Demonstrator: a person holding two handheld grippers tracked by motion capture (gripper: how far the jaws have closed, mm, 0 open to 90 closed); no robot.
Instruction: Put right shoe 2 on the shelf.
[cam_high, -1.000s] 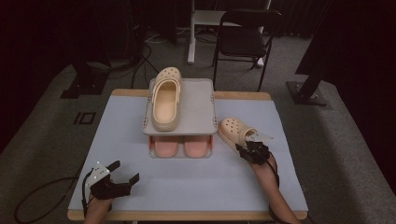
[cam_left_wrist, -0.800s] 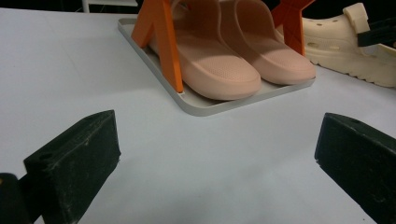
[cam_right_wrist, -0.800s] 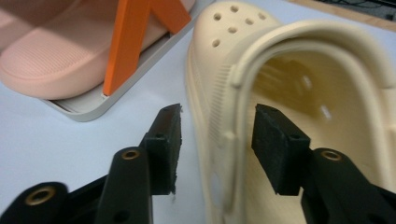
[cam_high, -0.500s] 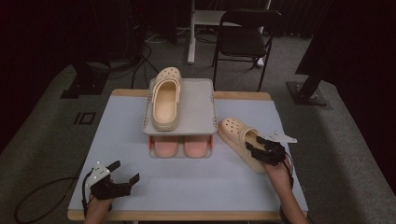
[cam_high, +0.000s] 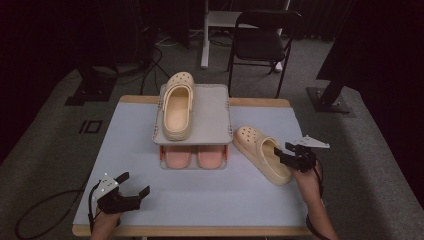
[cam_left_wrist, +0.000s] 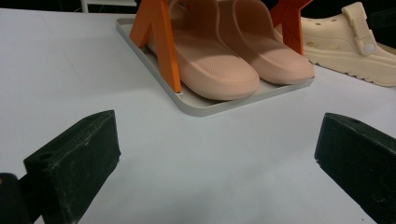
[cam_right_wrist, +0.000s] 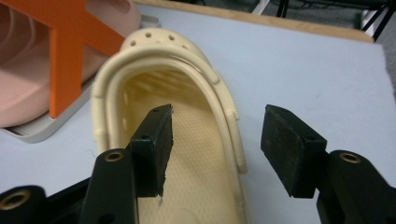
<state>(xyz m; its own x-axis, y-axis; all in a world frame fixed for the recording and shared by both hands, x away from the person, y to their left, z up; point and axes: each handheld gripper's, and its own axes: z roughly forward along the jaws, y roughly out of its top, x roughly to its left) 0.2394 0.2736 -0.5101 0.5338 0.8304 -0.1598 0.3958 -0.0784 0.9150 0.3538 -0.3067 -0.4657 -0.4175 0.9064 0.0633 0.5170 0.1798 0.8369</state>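
A cream clog (cam_high: 257, 150) lies on the table right of a two-tier shoe rack (cam_high: 212, 112), toe toward the rack. My right gripper (cam_high: 281, 153) is at its heel end. In the right gripper view the clog (cam_right_wrist: 187, 154) has its side rim between the jaws of the right gripper (cam_right_wrist: 217, 135), one jaw inside the shoe, one outside. The jaws have just been opening and the pads do not touch the rim. A second cream clog (cam_high: 176, 105) sits on the rack's top shelf. My left gripper (cam_high: 135, 183) rests open and empty at the table's front left.
Two pink slippers (cam_high: 195, 156) fill the rack's lower shelf, also seen as pink slippers (cam_left_wrist: 233, 60) between orange rack legs (cam_left_wrist: 156, 37). A black chair (cam_high: 262, 42) and stands are on the floor beyond the table. The table's right edge is close to my right hand.
My right gripper has opened off the clog and drawn back to the right, toward the heel. The clog stays on the table. The left gripper has not moved.
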